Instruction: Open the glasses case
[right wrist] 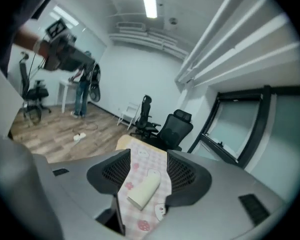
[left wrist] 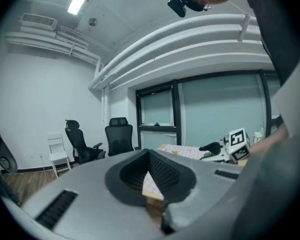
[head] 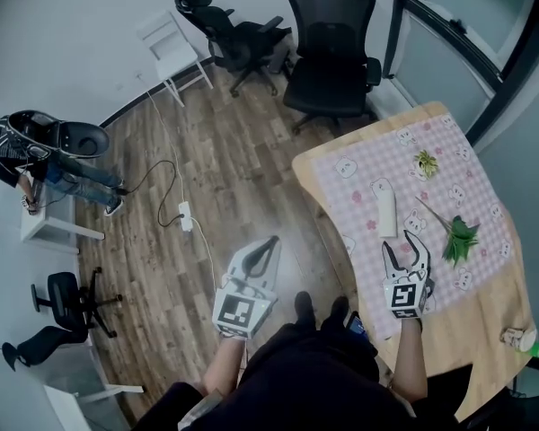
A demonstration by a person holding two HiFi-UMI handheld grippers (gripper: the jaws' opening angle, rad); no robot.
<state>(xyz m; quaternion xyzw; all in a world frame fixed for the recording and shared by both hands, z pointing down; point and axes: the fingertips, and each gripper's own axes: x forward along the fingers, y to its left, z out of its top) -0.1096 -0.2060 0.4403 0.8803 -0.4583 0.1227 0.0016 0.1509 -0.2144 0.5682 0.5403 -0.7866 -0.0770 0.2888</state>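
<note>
The white glasses case (head: pixel 386 206) lies closed on the pink checked cloth (head: pixel 359 151) that covers the wooden table (head: pixel 518 281). My right gripper (head: pixel 404 238) hovers just on the near side of it, open, with nothing between its pads. In the right gripper view the case (right wrist: pixel 144 190) lies ahead between the spread jaws of the right gripper (right wrist: pixel 149 170), untouched. My left gripper (head: pixel 271 241) hangs over the wood floor left of the table, its fingers meeting at the tip. The left gripper (left wrist: pixel 149 155) holds nothing, and the table's corner shows behind its pads.
A green leafy sprig (head: pixel 456 236) and a small yellowish flower (head: pixel 425 162) lie on the cloth right of the case. A bottle (head: pixel 521 338) stands at the table's near right edge. Black office chairs (head: pixel 332 52) stand beyond the table, a power strip (head: pixel 185 215) lies on the floor.
</note>
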